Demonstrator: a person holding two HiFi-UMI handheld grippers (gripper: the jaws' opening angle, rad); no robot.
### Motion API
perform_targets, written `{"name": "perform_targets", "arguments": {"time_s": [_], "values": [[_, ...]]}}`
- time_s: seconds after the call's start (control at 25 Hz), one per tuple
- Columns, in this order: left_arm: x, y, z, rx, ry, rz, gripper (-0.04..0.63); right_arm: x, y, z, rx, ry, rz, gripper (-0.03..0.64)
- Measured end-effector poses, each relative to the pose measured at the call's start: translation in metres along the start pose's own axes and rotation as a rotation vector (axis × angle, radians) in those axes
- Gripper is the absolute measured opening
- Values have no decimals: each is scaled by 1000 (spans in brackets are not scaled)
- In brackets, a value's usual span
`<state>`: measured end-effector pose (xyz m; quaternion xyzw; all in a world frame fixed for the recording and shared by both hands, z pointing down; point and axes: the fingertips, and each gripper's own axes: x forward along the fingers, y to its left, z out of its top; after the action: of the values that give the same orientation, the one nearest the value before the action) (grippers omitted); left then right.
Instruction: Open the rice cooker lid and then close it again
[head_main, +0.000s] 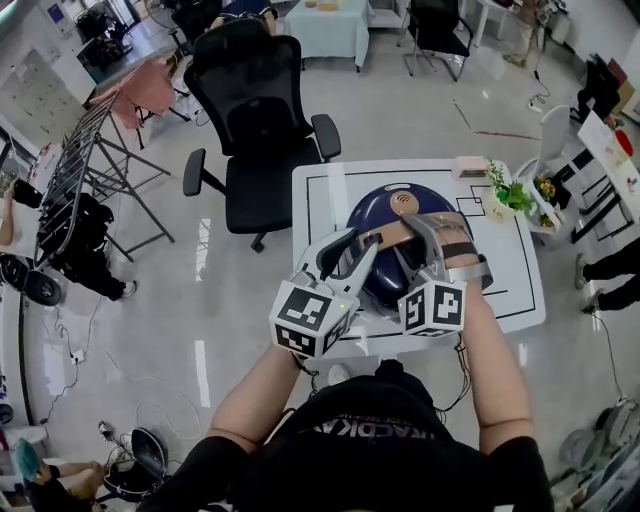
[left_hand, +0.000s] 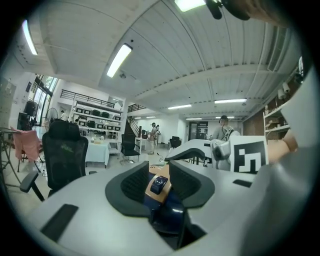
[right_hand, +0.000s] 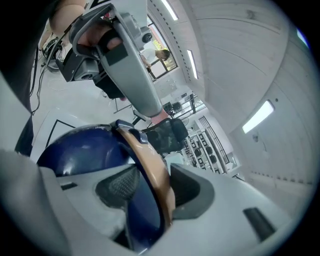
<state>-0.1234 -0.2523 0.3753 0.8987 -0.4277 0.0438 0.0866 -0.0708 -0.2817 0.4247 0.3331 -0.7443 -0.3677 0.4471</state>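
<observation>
- My left claw (head_main: 352, 258), at 7 o'clock of the navy rice cooker (head_main: 385, 210), stands released. Its jaws are part-way apart and straddle the black latch button (left_hand: 159, 184) at the near end of the tan handle (head_main: 392, 234). I see no pinch on it.
- My right claw (head_main: 432, 238), at 5 o'clock of the cooker, is grasping the tan handle, which runs edge-on between its pads.
- The cooker sits mid-way across the white table (head_main: 320, 195), and its lid looks down in the head view.
- A small potted plant (head_main: 508, 192) stands at 2 o'clock of the cooker, by the table's far corner.
- A black office chair (head_main: 250, 120) waits at 10 o'clock, just beyond the table's far edge.
</observation>
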Motion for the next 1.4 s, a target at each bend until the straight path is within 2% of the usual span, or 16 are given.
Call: {"name": "perform_targets", "arguments": {"time_s": [0.48, 0.84, 1.4], "values": [[-32, -16, 29, 58, -75, -76, 164, -20, -49, -12, 292, -73, -51, 195], [-29, -29, 33, 27, -111, 11, 166, -46, -96, -39, 566, -252, -36, 195], [17, -95, 33, 27, -112, 112, 166, -76, -159, -142, 934, -464, -64, 169]]}}
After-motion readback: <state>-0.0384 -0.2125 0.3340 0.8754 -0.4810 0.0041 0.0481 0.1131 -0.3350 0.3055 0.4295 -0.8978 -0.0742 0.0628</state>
